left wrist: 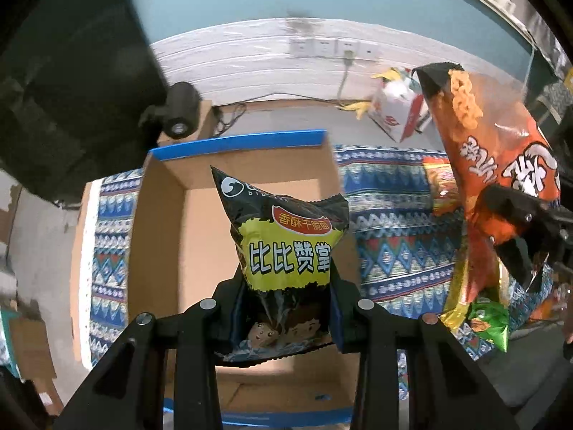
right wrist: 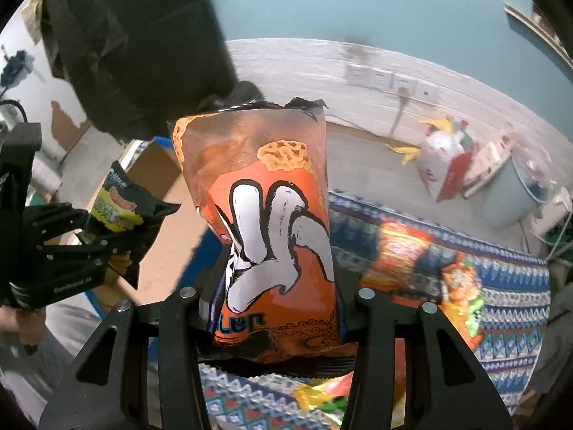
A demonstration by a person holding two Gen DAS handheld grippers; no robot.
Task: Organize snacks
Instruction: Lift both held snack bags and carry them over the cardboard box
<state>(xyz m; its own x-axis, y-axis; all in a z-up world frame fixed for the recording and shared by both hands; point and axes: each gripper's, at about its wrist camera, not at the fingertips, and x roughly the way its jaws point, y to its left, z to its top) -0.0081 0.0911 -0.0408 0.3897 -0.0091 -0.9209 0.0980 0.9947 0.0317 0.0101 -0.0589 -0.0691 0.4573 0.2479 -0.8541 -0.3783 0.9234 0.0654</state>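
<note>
Left gripper [left wrist: 286, 308] clamps black-yellow snack bag [left wrist: 286, 243] over cardboard box [left wrist: 161, 236]; right gripper [right wrist: 279, 308] clamps orange snack bag [right wrist: 272, 222]. Only right view shows blue bin [right wrist: 512, 193].

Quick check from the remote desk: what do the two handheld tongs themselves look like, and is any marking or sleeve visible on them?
Both tongs are matte black plastic. The left tongs and right tongs have angular arms with triangular cut-outs, round silver pivot pins and blue-edged pads. From the right wrist view, the left unit's side carries small white lettering, too blurred to read. A grey sleeve shows below it. No cables visible on either.
</note>
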